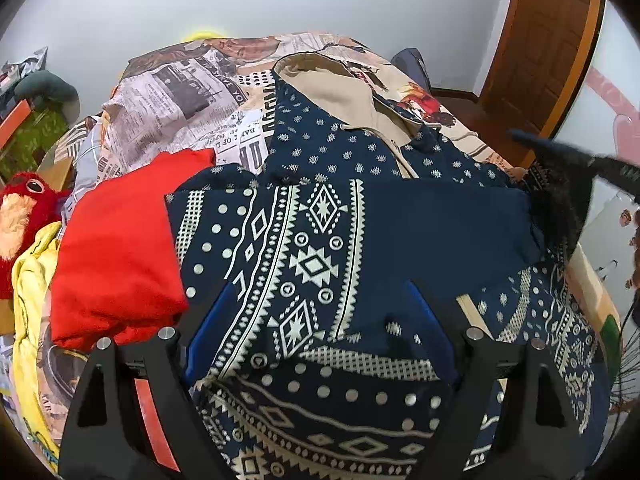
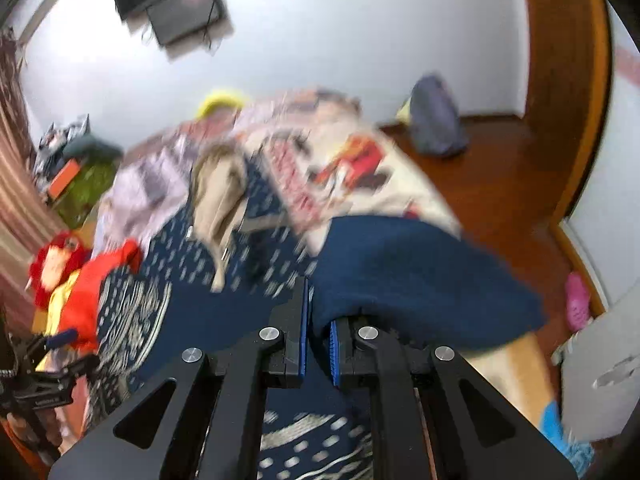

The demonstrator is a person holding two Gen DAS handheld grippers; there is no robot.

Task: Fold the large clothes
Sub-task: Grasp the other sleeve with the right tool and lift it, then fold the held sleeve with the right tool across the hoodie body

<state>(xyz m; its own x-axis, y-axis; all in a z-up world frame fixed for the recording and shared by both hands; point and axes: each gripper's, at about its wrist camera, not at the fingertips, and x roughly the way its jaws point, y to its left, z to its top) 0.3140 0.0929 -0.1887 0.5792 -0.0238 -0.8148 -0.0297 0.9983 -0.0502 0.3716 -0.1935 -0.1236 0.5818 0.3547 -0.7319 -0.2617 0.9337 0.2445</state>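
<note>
At the far left of my left tong's view a red plush toy (image 1: 24, 204) sits against the bed's edge, with a yellow garment (image 1: 30, 300) bunched just below it and a folded red garment (image 1: 120, 248) lying next to that, touching the left edge of the hoodie. The navy patterned hoodie (image 1: 320, 240) is spread over the newspaper-print bedspread (image 1: 180, 96), its beige-lined hood (image 1: 332, 84) pointing away from me and one sleeve already folded across the chest. My left gripper (image 1: 320, 316) is released, its blue-padded fingers (image 1: 204, 332) wide apart and hovering over the hoodie's lower half, gripping nothing. Toward the right of that view a dark, blurred shape crosses the hoodie's edge; it may be my other tool, but I cannot make it out clearly. In the right tong's view, which is smeared by motion, the same red toy and red garment sit at the left, the hood lies in the middle, and my right gripper (image 2: 318, 332) is clenched on a fold of the hoodie's plain navy fabric (image 2: 420, 272), which rises in a hump above the bedspread on the right side. Beyond it are the wooden floor (image 2: 492, 184), a grey bag (image 2: 436, 116) by the wall and a pink slipper (image 2: 578, 300) near the door frame
</note>
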